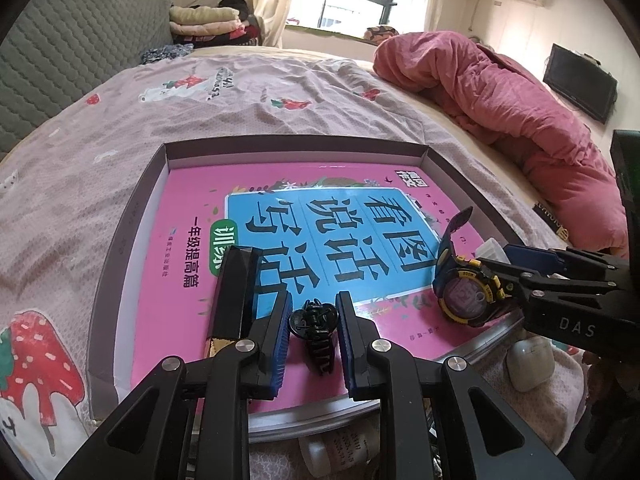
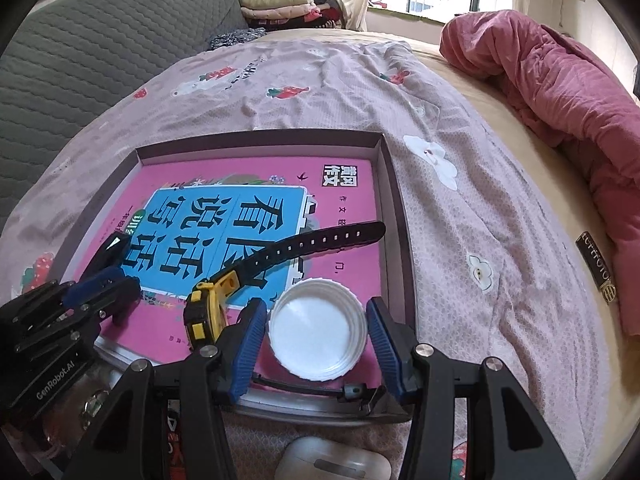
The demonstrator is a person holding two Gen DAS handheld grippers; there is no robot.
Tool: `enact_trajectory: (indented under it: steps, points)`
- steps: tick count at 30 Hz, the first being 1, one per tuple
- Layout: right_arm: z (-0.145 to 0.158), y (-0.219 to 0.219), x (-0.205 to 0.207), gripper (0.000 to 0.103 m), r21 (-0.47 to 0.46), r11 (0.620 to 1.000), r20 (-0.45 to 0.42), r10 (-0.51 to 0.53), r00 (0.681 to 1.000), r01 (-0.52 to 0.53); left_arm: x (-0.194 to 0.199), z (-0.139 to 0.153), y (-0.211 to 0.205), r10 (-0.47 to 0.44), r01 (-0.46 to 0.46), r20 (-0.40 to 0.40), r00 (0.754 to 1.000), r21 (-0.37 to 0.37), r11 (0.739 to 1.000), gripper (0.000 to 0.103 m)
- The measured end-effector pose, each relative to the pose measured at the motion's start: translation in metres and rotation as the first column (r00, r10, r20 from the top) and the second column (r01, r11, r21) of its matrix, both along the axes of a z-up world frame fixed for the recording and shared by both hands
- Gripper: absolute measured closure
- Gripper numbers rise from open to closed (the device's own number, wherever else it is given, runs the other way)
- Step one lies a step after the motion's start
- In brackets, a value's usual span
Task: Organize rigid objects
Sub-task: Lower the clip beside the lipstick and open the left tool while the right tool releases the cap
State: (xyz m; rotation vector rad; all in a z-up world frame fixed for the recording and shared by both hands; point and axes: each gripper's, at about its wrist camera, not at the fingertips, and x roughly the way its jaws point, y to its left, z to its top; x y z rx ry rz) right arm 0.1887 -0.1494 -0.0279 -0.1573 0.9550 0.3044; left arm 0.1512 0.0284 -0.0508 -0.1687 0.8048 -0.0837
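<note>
A grey shallow box (image 1: 280,148) on the bed holds a pink and blue book (image 1: 192,200). My left gripper (image 1: 312,320) is shut on a black hair claw clip (image 1: 312,332) just over the book's near edge. A black and gold stick-shaped case (image 1: 236,292) lies to its left. My right gripper (image 2: 318,320) is shut on a white round cap (image 2: 318,332), open side up, above the book's near right corner. A yellow and black watch (image 2: 212,308) lies on the book between the two grippers, its strap (image 2: 320,240) pointing away.
A white earbud case (image 2: 332,460) lies on the bed in front of the box. A small labelled bottle (image 1: 340,452) sits under the left gripper. A bunched pink quilt (image 1: 500,100) fills the right side, and a grey headboard (image 2: 100,40) stands at left.
</note>
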Motion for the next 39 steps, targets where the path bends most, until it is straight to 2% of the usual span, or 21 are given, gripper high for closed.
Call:
enact_trajectory:
  steps: [11,24,31,39]
  points:
    - [-0.002,0.014,0.007,0.051,-0.106,0.994,-0.022,0.001,1.000,-0.003,0.003,0.000,-0.003,-0.012,0.012,0.003,1.000,0.010,1.000,0.081]
    - [-0.002,0.013,0.008,0.051,-0.110,0.994,-0.041,-0.003,0.999,-0.002,0.004,0.001,-0.001,-0.005,0.005,0.000,1.000,0.009,1.000,0.081]
    - [-0.001,0.007,0.005,0.051,-0.066,0.998,-0.043,-0.014,0.999,0.012,0.004,0.001,0.000,-0.005,0.005,-0.001,1.000,0.010,1.000,0.081]
    - [0.022,-0.004,-0.015,0.050,0.018,0.999,0.047,-0.037,0.998,0.036,0.004,0.000,0.000,-0.005,0.005,-0.003,1.000,0.008,1.000,0.081]
